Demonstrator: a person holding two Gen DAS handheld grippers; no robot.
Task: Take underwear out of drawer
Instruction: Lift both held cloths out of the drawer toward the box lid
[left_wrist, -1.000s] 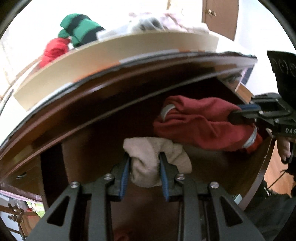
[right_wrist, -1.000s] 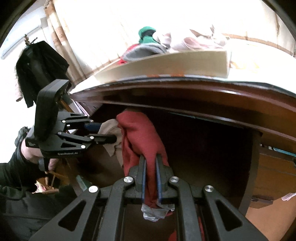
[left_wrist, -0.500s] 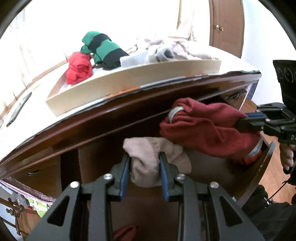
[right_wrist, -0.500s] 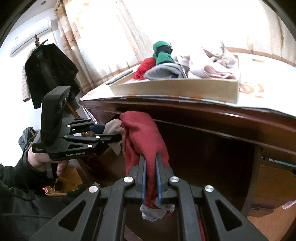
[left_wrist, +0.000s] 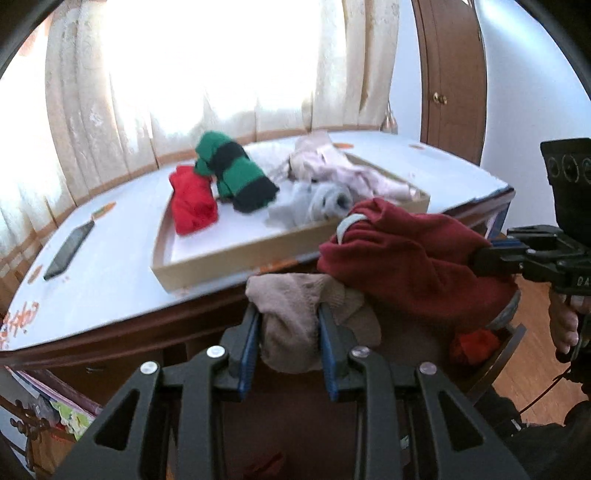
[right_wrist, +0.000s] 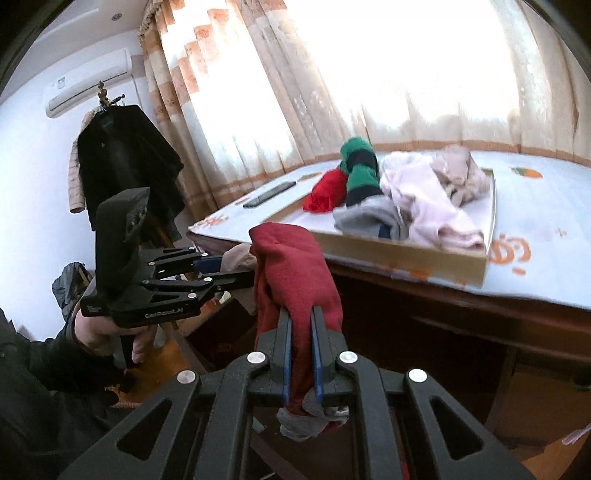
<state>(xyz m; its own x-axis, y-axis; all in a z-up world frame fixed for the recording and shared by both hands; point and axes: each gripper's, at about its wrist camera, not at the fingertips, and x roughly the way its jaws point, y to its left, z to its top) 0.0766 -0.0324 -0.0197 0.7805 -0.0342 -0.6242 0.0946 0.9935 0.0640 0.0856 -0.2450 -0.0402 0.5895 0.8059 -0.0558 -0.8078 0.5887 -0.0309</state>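
Note:
My left gripper (left_wrist: 289, 334) is shut on a beige piece of underwear (left_wrist: 295, 314), held up in front of the desk edge. Beside it on the right hangs a dark red piece of underwear (left_wrist: 410, 266) with a grey waistband, and my right gripper (right_wrist: 300, 338) is shut on it. In the right wrist view the red underwear (right_wrist: 291, 273) drapes over the closed fingers, and the left gripper (right_wrist: 225, 271) with the beige cloth (right_wrist: 238, 258) sits just left of it. The open drawer (left_wrist: 495, 354) lies below, with a red item (left_wrist: 474, 343) inside.
A shallow cardboard tray (left_wrist: 236, 254) on the desk top holds red (left_wrist: 192, 203), green-and-black (left_wrist: 236, 173), grey and pale pink garments (right_wrist: 432, 206). A phone (left_wrist: 68, 251) lies on the desk at the left. A dark coat (right_wrist: 122, 162) hangs by the curtain. A person's hand (right_wrist: 107, 328) grips the left handle.
Both grippers have risen out of the drawer with their garments. The view has lifted from the drawer's inside to above the desk top, so the tray's contents now show from above.

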